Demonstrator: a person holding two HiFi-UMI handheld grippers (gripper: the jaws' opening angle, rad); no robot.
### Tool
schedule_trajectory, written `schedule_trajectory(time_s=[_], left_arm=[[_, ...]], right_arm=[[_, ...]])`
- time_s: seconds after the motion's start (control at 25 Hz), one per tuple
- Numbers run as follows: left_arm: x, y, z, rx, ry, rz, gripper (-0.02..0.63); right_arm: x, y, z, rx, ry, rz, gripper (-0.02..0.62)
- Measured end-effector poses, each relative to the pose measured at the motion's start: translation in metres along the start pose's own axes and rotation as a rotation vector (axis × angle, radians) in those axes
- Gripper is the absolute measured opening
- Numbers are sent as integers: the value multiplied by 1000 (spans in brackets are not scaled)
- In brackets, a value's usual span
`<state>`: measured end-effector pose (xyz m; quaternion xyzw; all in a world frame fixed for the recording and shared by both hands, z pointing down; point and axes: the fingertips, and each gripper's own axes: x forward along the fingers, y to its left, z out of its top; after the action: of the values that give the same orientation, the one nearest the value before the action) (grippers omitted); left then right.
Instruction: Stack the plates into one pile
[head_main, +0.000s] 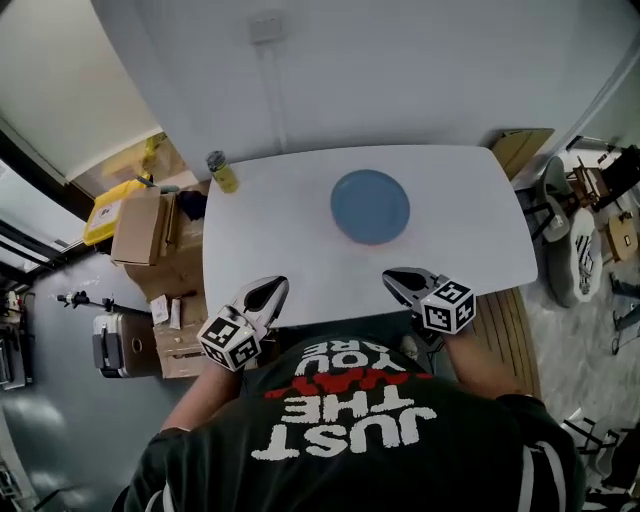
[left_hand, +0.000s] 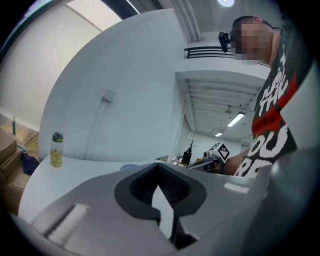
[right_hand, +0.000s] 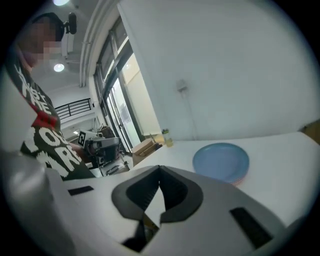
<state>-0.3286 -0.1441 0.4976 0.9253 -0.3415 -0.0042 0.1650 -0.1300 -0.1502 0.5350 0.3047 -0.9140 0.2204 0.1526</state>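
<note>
White table (head_main: 280, 220) before you. Plain white wall (head_main: 400, 70) at 12 o'clock, wall socket (head_main: 266, 27) high on it. Cardboard boxes (head_main: 140, 226) and yellow bin (head_main: 108, 205) on the floor at 9 o'clock. Tall windows (right_hand: 117, 100) toward 10 o'clock. Strip lights (left_hand: 235, 120) lit at 3 o'clock.

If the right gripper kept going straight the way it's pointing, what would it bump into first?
Probably the bottle at the far corner; the right gripper looks aimed just left of the blue plates, though depth is unclear.
</note>
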Motion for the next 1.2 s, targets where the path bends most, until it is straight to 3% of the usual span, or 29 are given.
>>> schedule_trajectory(time_s=[0.12, 0.28, 0.44, 0.6, 0.84, 1.2], left_arm=[[52, -31, 0, 3, -45, 91, 3], [115, -82, -1, -118, -122, 200, 3], [149, -128, 9, -73, -103, 213, 5], [157, -146, 25, -16, -106, 194, 5], [154, -132, 43, 6, -125, 147, 5], [151, -122, 43, -13, -121, 116, 3]], right_arm=[[-54, -54, 17, -63, -56, 29, 8], [-121, -110, 34, -103, -66, 58, 8], [-157, -140, 39, -76, -67, 85, 8], [-159, -153, 46, -49, -115, 64, 8], [-146, -143, 50, 0, -153, 6, 6], [-140, -144, 52, -48, -117, -52, 5]])
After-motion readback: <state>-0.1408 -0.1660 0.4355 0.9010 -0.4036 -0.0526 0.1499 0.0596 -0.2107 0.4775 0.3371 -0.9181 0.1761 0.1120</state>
